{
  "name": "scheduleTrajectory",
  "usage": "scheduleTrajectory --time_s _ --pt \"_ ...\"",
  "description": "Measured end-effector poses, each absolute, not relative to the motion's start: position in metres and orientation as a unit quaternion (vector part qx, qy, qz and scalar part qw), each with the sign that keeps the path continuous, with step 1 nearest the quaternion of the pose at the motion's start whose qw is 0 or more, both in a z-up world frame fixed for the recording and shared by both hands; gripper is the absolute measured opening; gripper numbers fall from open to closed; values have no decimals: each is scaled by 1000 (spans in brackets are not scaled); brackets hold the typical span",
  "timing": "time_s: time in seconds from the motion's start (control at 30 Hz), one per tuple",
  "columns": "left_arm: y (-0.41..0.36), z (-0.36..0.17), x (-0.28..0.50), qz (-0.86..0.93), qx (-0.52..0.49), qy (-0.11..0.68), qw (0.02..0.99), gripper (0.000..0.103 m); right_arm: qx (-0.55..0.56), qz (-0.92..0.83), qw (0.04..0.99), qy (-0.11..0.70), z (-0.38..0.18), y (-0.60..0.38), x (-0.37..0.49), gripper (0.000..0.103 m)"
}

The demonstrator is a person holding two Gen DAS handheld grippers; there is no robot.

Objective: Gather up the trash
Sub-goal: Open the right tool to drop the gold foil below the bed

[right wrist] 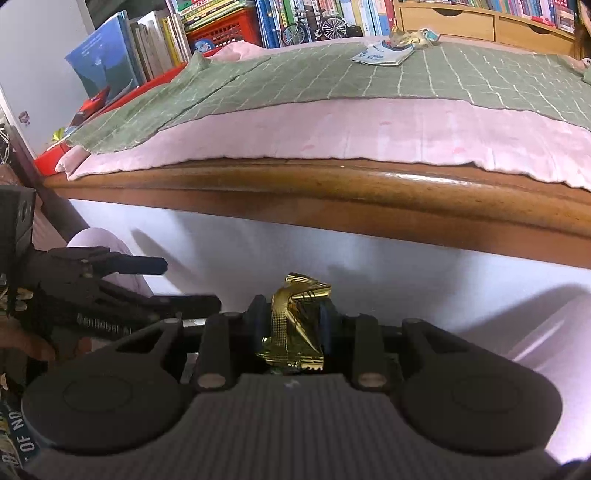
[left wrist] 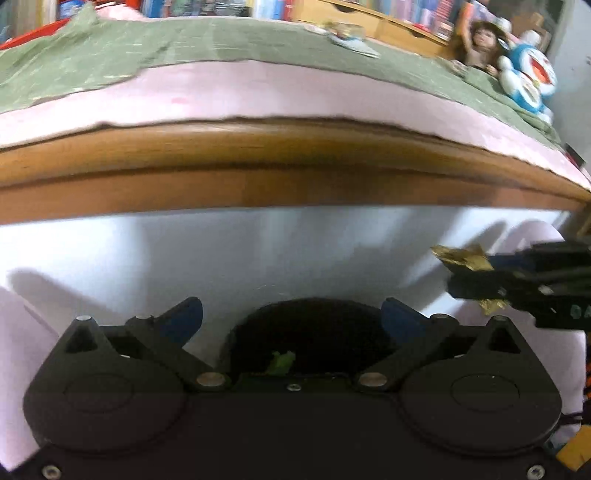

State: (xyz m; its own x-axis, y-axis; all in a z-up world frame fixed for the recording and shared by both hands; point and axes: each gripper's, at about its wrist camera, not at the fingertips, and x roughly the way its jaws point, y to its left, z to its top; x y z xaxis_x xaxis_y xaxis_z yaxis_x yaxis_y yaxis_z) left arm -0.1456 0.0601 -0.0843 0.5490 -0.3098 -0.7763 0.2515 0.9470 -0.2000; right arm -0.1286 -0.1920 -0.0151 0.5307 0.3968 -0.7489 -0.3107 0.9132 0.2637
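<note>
In the right wrist view my right gripper (right wrist: 295, 321) is shut on a crumpled gold foil wrapper (right wrist: 295, 325), held in front of the bed's white side panel. The same wrapper (left wrist: 461, 258) shows at the right of the left wrist view, in the right gripper (left wrist: 469, 275). My left gripper (left wrist: 293, 319) stands wide open with nothing between its blue pads (left wrist: 184, 317). Below it lies a dark round container mouth (left wrist: 306, 332) with a green scrap (left wrist: 282, 363) at its near edge. More wrappers (right wrist: 391, 46) lie far back on the green checked blanket (right wrist: 332, 81).
A wooden bed rail (right wrist: 332, 188) runs across both views above a white panel (right wrist: 295, 251), with a pink sheet (right wrist: 332, 133) over it. Books and a red crate (right wrist: 221, 29) line the far side. A doll and a blue-white plush (left wrist: 532, 77) sit at the bed's right.
</note>
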Motion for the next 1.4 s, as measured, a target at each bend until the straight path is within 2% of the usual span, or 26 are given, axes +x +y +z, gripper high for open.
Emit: scheduleTrajectory --time_s 0.37,0.43,0.47,0.5,0.57,1.07,1.4 --pt "70 -80 -138 -144 -17 443 885 103 42 218 870 440 -16 -183 -124 39" --pt "68 -81 -139 -148 -18 446 882 103 38 219 871 438 -16 -179 -123 51" --pt "68 -82 -138 -149 -20 448 881 103 34 217 873 436 -16 -178 -122 65" --pt "68 -83 -139 -149 -20 449 881 103 33 217 873 436 -16 -177 -122 85" --pt "68 -83 -138 -144 -18 449 882 103 27 206 877 434 -16 -177 -121 103" --pt "65 -81 -133 -146 -13 457 877 103 43 180 874 449 -21 -187 -119 103" --pt "64 -56 -140 -181 8 443 878 103 39 186 889 417 8 -196 -121 103"
